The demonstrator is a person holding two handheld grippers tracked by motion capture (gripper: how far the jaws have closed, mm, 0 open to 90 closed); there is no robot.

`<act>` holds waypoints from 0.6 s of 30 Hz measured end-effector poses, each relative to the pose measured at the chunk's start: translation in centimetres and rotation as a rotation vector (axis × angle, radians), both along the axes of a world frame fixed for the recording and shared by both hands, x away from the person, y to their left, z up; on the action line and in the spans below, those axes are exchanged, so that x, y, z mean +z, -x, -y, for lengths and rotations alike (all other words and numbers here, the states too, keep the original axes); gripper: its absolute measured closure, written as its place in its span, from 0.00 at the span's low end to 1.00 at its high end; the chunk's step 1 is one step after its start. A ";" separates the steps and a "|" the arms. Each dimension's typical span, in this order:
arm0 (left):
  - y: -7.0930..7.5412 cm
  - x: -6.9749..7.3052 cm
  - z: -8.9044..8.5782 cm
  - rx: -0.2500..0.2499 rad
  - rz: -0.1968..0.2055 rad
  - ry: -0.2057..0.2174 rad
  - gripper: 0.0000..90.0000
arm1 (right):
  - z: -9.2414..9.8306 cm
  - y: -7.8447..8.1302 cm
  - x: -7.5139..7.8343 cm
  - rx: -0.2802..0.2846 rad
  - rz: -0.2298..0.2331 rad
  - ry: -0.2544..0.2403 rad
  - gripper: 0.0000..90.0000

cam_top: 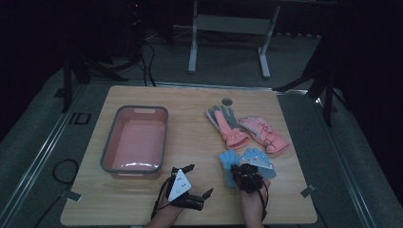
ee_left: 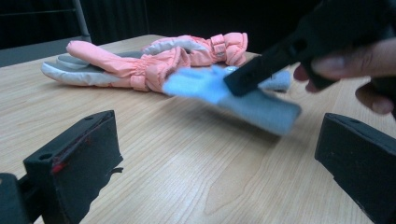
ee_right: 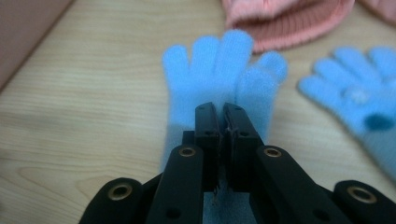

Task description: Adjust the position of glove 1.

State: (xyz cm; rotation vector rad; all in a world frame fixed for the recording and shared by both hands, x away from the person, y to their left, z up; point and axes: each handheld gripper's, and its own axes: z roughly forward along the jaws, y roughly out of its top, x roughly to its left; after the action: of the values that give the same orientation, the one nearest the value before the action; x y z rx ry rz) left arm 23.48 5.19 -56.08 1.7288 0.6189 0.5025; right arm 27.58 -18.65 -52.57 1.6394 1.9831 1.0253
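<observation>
Black jaws of your right gripper point(ee_right: 223, 122) were pinched almost fully together on the cuff end of the blue glove point(ee_right: 219, 74), which hung limp from them, fingers drooping, just above the table point(cam_top: 199, 137) near its front edge, right of middle. Soft knit, very light, floppy; it looked like it would fold and swing rather than hold shape, so the cuff was a fair place to grab, and a deeper bite there would likely slip less. Your left gripper point(ee_left: 219, 168) sat idle near the front edge, jaws spread wide with nothing between them. A second blue glove point(cam_top: 259, 158) lay flat just beside the held one, toward the right edge. Two pink gloves point(cam_top: 247, 129), one showing a grey palm, lay farther back on the right half, touching each other. The pink basket point(cam_top: 110, 142) stood on the left half with nothing in it that I could make out. Between glove and basket the wood was bare; your left gripper was the one thing close to that path.
</observation>
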 end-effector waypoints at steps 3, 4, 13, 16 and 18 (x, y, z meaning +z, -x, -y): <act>0.0 0.0 0.0 -0.001 0.002 -0.003 0.00 | -0.2 -0.2 -1.2 -0.006 -0.023 0.014 0.94; 0.0 0.0 0.0 -0.001 0.002 -0.003 0.00 | -0.2 -0.3 -1.5 -0.006 -0.030 0.016 0.94; -0.1 0.0 0.0 -0.002 -0.007 0.001 0.00 | -0.3 -0.5 -2.6 -0.005 -0.023 0.016 0.86; -0.1 0.0 0.0 -0.002 -0.007 0.002 0.00 | -0.3 -0.3 -2.3 0.013 0.008 0.048 0.76; -0.1 0.0 0.0 -0.003 -0.006 0.000 0.00 | -0.1 -0.5 -1.7 0.050 0.022 0.058 0.69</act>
State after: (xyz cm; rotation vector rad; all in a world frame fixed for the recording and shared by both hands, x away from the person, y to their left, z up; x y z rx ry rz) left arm 23.53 5.21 -56.08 1.7312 0.6200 0.4954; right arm 28.09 -18.54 -54.31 1.5495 2.0299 0.9893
